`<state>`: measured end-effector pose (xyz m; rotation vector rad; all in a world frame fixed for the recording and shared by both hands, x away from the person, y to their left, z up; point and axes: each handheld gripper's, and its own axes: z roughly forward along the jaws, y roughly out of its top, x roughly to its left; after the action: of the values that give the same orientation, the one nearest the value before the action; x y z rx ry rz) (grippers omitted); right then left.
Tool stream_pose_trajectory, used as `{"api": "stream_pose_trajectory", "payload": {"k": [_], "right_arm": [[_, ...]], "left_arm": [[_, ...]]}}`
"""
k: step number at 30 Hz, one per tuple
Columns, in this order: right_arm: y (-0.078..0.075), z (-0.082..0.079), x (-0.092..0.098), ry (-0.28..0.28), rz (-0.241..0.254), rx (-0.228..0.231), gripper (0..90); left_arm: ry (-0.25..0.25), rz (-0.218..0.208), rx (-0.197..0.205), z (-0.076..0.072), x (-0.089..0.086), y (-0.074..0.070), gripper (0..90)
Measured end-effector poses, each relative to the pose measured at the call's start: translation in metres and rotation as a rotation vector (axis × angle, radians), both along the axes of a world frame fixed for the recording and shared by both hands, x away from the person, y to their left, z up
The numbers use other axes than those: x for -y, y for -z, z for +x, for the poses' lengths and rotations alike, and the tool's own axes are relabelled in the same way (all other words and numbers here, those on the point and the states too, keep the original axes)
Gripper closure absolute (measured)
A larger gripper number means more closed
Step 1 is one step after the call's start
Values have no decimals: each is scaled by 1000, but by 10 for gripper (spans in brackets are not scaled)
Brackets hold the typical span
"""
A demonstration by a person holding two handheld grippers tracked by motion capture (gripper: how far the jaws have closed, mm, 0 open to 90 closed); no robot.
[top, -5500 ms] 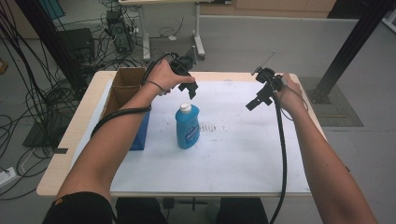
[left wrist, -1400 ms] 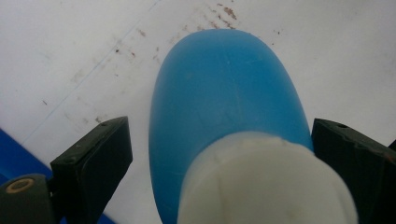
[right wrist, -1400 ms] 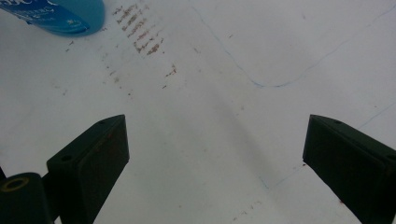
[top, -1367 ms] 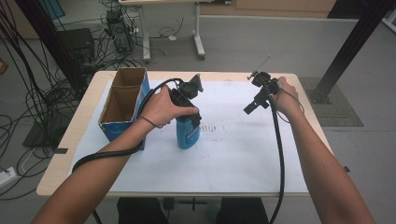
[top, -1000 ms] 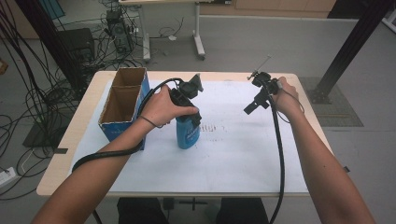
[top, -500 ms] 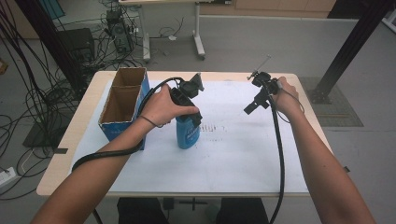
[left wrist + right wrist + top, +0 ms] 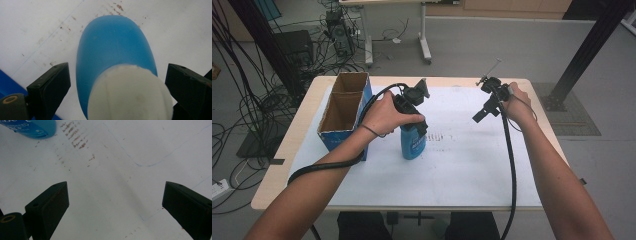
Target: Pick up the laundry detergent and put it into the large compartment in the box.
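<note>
On the white-covered table (image 7: 472,170), with the cardboard box (image 7: 343,112) at its left edge, the blue bottle (image 7: 413,144) stood upright near the middle while your left hand came across from above the box side and settled over it. Your left gripper (image 7: 117,92) had dropped down around the white cap (image 7: 130,92), jaws wide apart on either side and not yet touching, so the grasp only awaited closing. Your right gripper (image 7: 486,107) stayed parked well apart to the right, jaws spread over bare paper.

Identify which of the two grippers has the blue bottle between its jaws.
The left gripper: its open jaws straddle the white cap of the blue plastic bottle. The right gripper hangs open above bare white paper.
</note>
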<state>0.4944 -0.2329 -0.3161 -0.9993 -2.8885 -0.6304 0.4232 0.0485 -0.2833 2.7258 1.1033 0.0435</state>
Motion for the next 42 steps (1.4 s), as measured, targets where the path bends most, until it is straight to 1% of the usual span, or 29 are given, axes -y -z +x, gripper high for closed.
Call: {"api": "stream_pose_trajectory", "payload": {"k": [13, 17, 20, 25, 42], "right_arm": [[-2, -1, 1, 1, -5, 0, 68], [-2, -1, 1, 3, 0, -2, 68], [-2, -1, 1, -2, -6, 3, 69], [-2, -1, 2, 3, 5, 1, 68], [-1, -1, 1, 3, 5, -4, 68]], "left_arm": [[1, -2, 1, -1, 2, -1, 69], [7, 3, 1, -2, 3, -2, 69], [7, 3, 1, -1, 3, -2, 68], [5, 0, 3, -1, 3, -3, 69], [5, 0, 3, -1, 3, -4, 67]]}}
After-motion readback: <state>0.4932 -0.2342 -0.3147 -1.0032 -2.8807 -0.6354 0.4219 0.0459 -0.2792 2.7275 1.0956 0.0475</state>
